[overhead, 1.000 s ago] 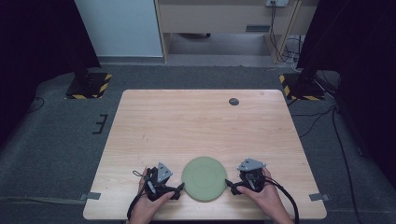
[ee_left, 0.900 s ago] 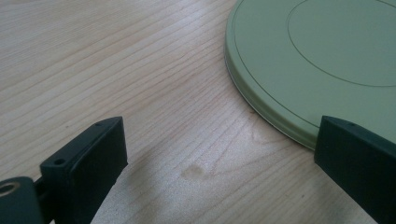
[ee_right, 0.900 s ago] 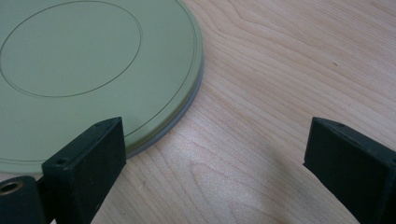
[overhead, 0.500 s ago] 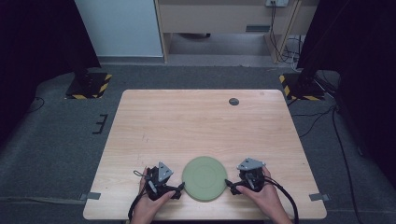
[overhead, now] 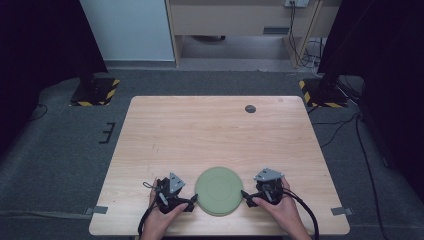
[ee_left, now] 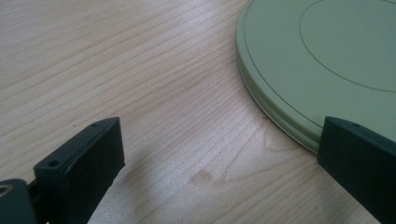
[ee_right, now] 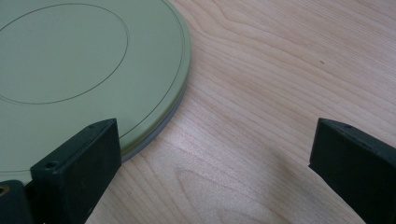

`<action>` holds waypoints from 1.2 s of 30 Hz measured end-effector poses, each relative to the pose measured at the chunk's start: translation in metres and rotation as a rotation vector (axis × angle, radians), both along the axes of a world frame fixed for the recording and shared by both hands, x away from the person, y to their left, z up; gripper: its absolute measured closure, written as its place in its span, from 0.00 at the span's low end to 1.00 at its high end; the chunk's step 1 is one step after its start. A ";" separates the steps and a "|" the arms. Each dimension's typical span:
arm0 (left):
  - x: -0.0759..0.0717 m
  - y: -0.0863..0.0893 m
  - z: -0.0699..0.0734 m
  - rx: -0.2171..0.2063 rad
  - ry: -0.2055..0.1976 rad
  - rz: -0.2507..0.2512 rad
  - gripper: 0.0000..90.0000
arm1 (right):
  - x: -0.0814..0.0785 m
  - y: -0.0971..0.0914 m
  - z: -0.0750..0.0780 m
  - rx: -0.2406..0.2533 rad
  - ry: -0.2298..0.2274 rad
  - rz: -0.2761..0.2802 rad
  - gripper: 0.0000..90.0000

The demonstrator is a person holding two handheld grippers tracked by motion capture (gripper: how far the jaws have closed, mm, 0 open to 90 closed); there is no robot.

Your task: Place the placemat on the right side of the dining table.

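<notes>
A round pale green plate [overhead: 219,190] lies flat on the wooden table [overhead: 210,135] near its front edge. A second, paler rim shows just under the plate's edge [ee_right: 173,108], so it may rest on another plate. My left gripper [overhead: 192,202] rests at the plate's left side, held by a hand, open. In the left gripper view the plate [ee_left: 327,56] lies by the right jaw and bare wood fills the gap of the left gripper [ee_left: 222,135]. My right gripper [overhead: 245,197] sits at the plate's right side, open. The right gripper [ee_right: 217,135] spans bare wood, its left jaw over the plate's rim.
A small dark round disc [overhead: 250,108] lies near the table's far edge. Beyond the table are grey floor, two black stands with yellow-striped bases [overhead: 95,91], cables [overhead: 357,125] at the right and a wooden cabinet [overhead: 235,20] at the back.
</notes>
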State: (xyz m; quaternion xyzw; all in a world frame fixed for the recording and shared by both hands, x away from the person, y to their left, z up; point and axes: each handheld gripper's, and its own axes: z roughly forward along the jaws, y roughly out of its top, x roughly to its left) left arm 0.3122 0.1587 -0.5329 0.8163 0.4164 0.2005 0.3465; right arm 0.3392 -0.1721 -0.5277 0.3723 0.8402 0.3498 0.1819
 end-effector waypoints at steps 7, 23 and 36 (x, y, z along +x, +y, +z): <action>-0.001 0.000 0.001 0.001 -0.003 -0.005 0.03 | -0.001 0.000 0.000 0.004 -0.006 0.002 0.05; -0.004 -0.005 0.004 -0.005 -0.018 -0.010 0.01 | -0.008 0.004 0.002 -0.004 -0.015 0.034 0.04; 0.000 -0.005 0.003 -0.007 -0.017 0.013 0.01 | -0.003 0.006 0.002 -0.006 -0.031 -0.007 0.03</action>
